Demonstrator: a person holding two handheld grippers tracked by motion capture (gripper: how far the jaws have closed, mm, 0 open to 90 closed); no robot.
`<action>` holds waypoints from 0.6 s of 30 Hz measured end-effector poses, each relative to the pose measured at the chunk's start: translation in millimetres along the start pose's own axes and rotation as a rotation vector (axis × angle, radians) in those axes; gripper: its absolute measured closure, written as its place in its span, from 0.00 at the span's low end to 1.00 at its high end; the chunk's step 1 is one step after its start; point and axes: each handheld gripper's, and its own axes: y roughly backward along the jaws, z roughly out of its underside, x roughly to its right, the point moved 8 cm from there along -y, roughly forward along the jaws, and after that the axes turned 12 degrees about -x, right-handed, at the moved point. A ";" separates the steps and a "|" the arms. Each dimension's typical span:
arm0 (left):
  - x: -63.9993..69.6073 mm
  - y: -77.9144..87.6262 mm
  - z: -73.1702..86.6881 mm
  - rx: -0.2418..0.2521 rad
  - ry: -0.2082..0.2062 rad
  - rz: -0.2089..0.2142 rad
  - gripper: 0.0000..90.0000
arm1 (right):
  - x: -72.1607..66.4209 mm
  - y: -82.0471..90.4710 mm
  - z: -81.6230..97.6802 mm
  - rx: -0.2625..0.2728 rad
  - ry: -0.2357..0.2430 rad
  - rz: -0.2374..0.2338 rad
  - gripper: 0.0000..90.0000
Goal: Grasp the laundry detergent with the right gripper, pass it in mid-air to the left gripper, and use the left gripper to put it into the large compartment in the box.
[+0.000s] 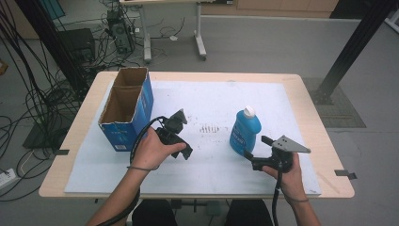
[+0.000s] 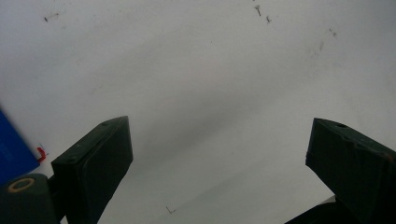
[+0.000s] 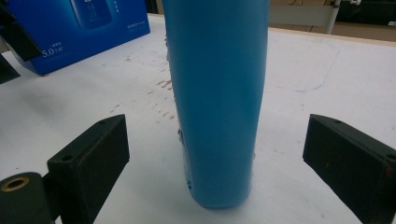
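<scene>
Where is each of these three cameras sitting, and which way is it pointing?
High view: above the person's side, looking forward and down at the table; both forearms, the left tool and right tool show.
Left gripper view: rides the left tool, facing the white mat between open black jaws.
Right gripper view: rides the right tool, facing the blue bottle standing between open jaws.
Shared: the bottle and the blue box.

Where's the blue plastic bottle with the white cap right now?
In the high view, the blue plastic bottle stands upright right of centre on the white mat, just ahead of the open right gripper, between its jaws.
</scene>
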 end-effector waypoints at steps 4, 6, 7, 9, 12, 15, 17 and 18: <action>0.6 -0.4 -0.7 0.003 0.001 0.002 0.08 | 0.5 -2.4 0.6 -0.001 0.001 0.006 0.07; 1.1 -0.3 -0.7 0.002 -0.003 0.004 0.08 | 0.1 -4.2 1.1 -0.004 -0.004 0.002 0.07; 1.3 -0.3 -0.5 0.000 -0.005 0.003 0.08 | 0.1 -4.9 0.9 -0.003 -0.005 0.003 0.08; 1.8 0.1 -0.4 -0.001 -0.010 0.002 0.08 | 0.3 -6.5 0.7 -0.003 -0.004 0.004 0.07; 2.2 0.8 -0.3 0.001 -0.015 0.002 0.08 | 0.7 -9.3 -0.4 -0.001 -0.002 0.007 0.08; 3.1 1.4 -0.1 0.002 -0.016 0.004 0.08 | 1.1 -11.9 -1.4 0.000 -0.004 0.008 0.08; 3.2 1.3 -0.1 0.002 -0.018 0.004 0.08 | 1.4 -13.6 -2.1 0.002 -0.005 0.007 0.08; 3.3 1.2 0.0 0.002 -0.016 0.005 0.08 | 1.6 -14.2 -2.4 0.002 -0.005 0.009 0.08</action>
